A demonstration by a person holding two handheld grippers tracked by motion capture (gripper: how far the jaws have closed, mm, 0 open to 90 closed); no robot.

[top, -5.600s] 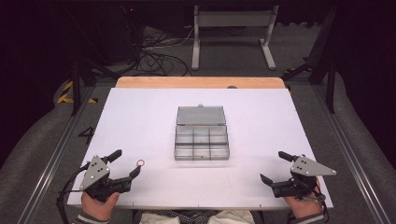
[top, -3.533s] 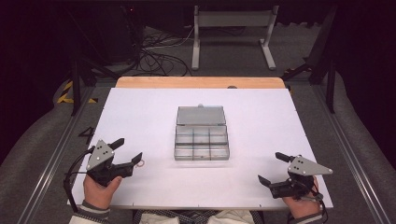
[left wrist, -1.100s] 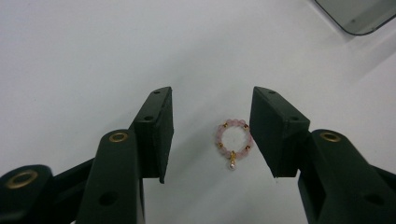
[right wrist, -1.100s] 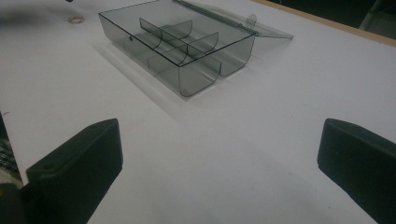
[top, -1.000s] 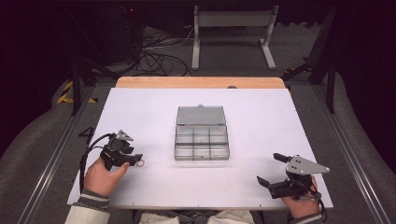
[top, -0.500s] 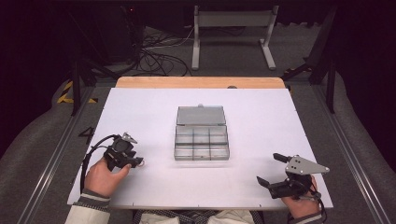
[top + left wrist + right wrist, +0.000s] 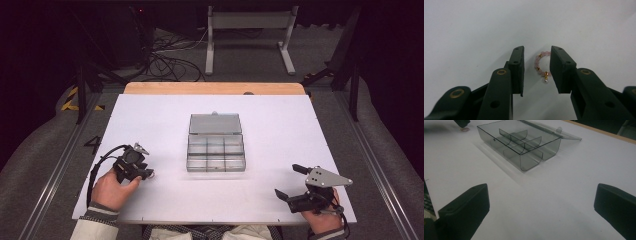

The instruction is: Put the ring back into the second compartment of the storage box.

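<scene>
High view: left of the compartment box (image 7: 216,148), the left gripper (image 7: 145,172) is held over a pink bead ring (image 7: 542,65) lying on the white table (image 7: 280,125); its jaws have just been closing, a gap remaining beside the ring. Right of the box, the right gripper (image 7: 291,183) is held wide apart.

Landmark = compartment box (image 7: 216,152), on the table (image 7: 280,125) approx mid. Box lid (image 7: 215,123) lies open flat behind the box, w/ hinge side touching it. Bead ring (image 7: 542,64) lies on the table left of the box, slightly nearer the person, btwn the left gripper (image 7: 537,70) jaws. Right gripper (image 7: 291,181) sits right of the box, nearer the front edge, well apart.
</scene>
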